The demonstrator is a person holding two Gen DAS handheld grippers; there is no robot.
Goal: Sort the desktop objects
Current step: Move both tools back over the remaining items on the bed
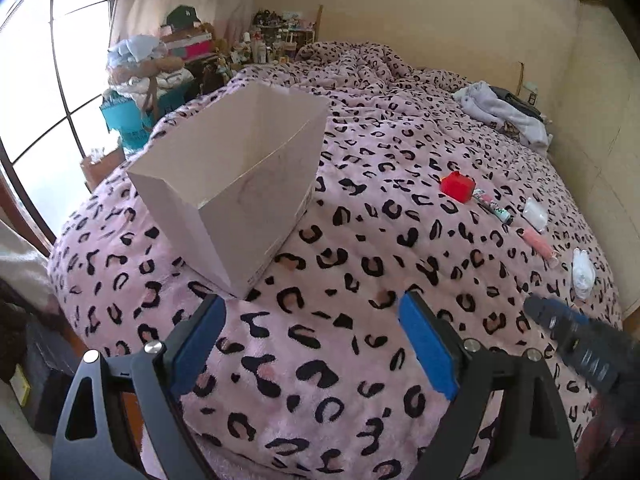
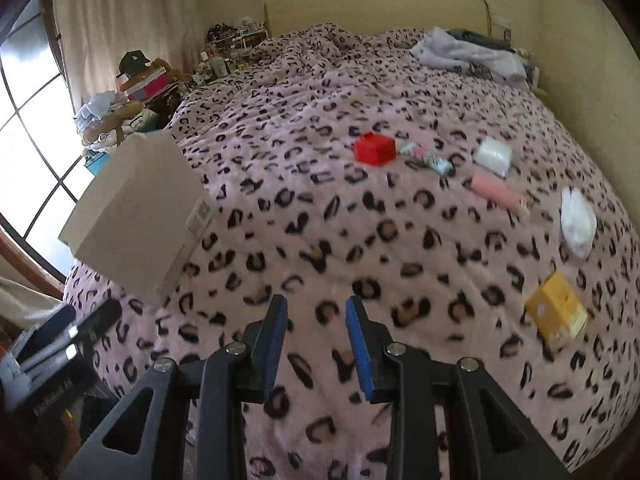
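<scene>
An open white cardboard box (image 1: pixel 236 184) stands on the pink leopard-print bedspread (image 1: pixel 340 248); it also shows in the right wrist view (image 2: pixel 136 216). To its right lie a red box (image 1: pixel 457 186) (image 2: pixel 374 148), a patterned tube (image 1: pixel 493 206) (image 2: pixel 426 158), a clear white packet (image 1: pixel 535 213) (image 2: pixel 494 156), a pink tube (image 1: pixel 538 242) (image 2: pixel 498 193), a white pouch (image 1: pixel 582 274) (image 2: pixel 577 226) and a yellow box (image 2: pixel 557 310). My left gripper (image 1: pixel 312 314) is open and empty, just in front of the box. My right gripper (image 2: pixel 317 312) is open and empty, above bare bedspread. The right gripper also shows in the left wrist view (image 1: pixel 576 340).
Crumpled clothes (image 2: pixel 472 56) lie at the far right of the bed. Piled clutter with a dark cap (image 2: pixel 132 62) and shelves stands left of the bed by a window (image 1: pixel 36 92). The left gripper's body (image 2: pixel 60 344) shows at lower left.
</scene>
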